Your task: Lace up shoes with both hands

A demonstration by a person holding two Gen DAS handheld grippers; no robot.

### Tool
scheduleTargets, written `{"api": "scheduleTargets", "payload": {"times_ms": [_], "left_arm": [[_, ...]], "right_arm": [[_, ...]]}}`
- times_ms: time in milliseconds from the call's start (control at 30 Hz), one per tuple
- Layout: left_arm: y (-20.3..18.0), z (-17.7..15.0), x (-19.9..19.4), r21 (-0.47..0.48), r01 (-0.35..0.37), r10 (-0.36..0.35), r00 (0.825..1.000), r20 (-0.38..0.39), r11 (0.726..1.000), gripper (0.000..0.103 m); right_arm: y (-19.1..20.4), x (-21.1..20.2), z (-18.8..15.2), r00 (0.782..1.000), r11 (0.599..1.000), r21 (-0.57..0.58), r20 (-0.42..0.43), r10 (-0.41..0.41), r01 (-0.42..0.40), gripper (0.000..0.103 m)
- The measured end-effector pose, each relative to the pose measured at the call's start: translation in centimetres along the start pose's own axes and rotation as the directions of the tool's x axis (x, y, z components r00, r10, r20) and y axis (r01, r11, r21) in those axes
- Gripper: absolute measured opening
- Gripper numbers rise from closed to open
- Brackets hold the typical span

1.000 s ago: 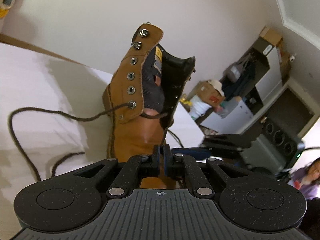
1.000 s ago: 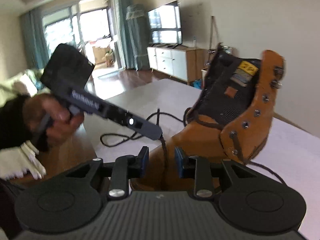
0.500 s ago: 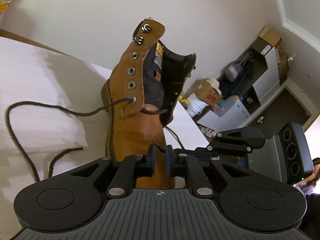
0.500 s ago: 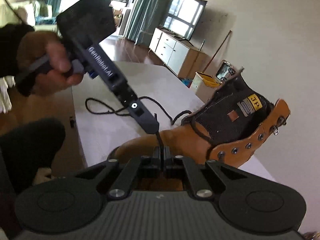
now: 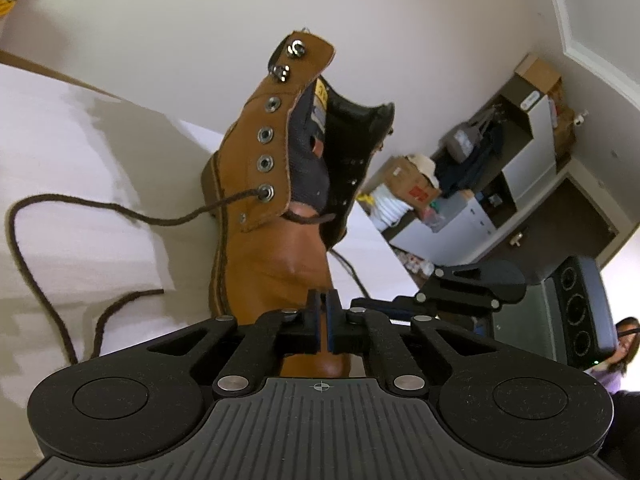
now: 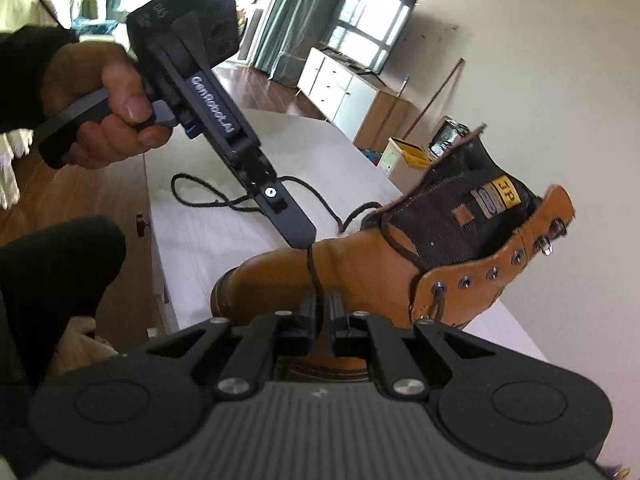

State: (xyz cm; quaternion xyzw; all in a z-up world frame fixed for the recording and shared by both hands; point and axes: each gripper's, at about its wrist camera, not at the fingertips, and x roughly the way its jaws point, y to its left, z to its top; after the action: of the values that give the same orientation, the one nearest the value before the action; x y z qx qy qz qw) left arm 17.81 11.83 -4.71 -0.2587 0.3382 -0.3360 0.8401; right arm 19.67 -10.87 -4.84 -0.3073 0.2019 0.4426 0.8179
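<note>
Lying on the white table (image 6: 208,236), the tan boot (image 6: 360,264) sets its long axis along the tabletop, shaft tilted and open. The left gripper (image 6: 306,245) is pinched closed on the brown lace (image 6: 316,280). The right gripper (image 6: 322,312) jaws are opening, lace between, pads apart.

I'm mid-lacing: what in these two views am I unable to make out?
- Lace end: right wrist view, hidden behind the right tool, whose jaws are opening with the lace between them.
- Boot toe: left wrist view, covered by the left tool.
- Lace's loose loop: left wrist view, its lower part passes behind the left tool.
</note>
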Motion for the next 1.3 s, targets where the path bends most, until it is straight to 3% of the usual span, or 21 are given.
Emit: {"api": "scheduleTargets", "payload": {"times_ms": [333,367,433,633,700,767,867,1000,1200,1300], "left_arm": [[0.1,0.2,-0.8,-0.03,0.036,-0.036,0.999,0.008,0.999,0.002],[0.0,0.2,-0.8,-0.029,0.032,-0.032,0.999,0.007,0.999,0.002],[0.1,0.2,-0.8,-0.034,0.033,-0.032,0.999,0.005,0.999,0.002],[0.0,1.0,-0.6,-0.013,-0.008,0.008,1.0,-0.001,1.0,0.007],[-0.1,2.4,-1.2,-0.001,-0.061,0.061,0.997,0.046,0.998,0.016],[-0.4,3.9,-1.5,0.015,-0.112,0.111,0.99,0.086,0.994,0.033],[-1.2,6.3,-0.9,0.03,-0.167,0.163,0.981,0.109,0.985,0.046],[-2.3,8.7,1.1,0.063,-0.254,0.249,0.965,0.08,0.965,0.055],[-3.8,10.1,3.8,0.134,-0.311,0.31,0.95,0.027,0.941,0.05],[-4.0,10.2,4.2,0.163,-0.322,0.324,0.946,0.016,0.933,0.028]], "right_arm": [[-0.3,0.9,0.1,0.988,0.994,0.076,0.139,0.068,-0.079,0.014],[-0.4,1.0,0.1,0.988,0.994,0.078,0.141,0.06,-0.071,0.006],[-0.7,0.8,0.1,0.984,0.991,0.108,0.163,0.066,-0.085,0.004],[-1.1,0.3,0.4,0.992,0.994,0.114,0.126,-0.015,0.0,0.003],[-1.4,0.0,0.6,0.991,0.993,0.101,0.112,-0.074,0.062,0.003],[-1.7,-0.4,0.8,0.987,0.99,0.098,0.11,-0.115,0.104,0.003],[-1.9,-0.5,1.3,0.979,0.983,0.079,0.104,-0.175,0.168,0.003],[-2.0,0.0,1.5,0.974,0.979,0.057,0.099,-0.202,0.197,0.003],[-2.9,1.1,2.0,0.977,0.981,0.034,0.096,-0.191,0.189,0.003],[-3.3,1.9,2.6,0.98,0.983,-0.003,0.083,-0.182,0.182,0.004]]}}
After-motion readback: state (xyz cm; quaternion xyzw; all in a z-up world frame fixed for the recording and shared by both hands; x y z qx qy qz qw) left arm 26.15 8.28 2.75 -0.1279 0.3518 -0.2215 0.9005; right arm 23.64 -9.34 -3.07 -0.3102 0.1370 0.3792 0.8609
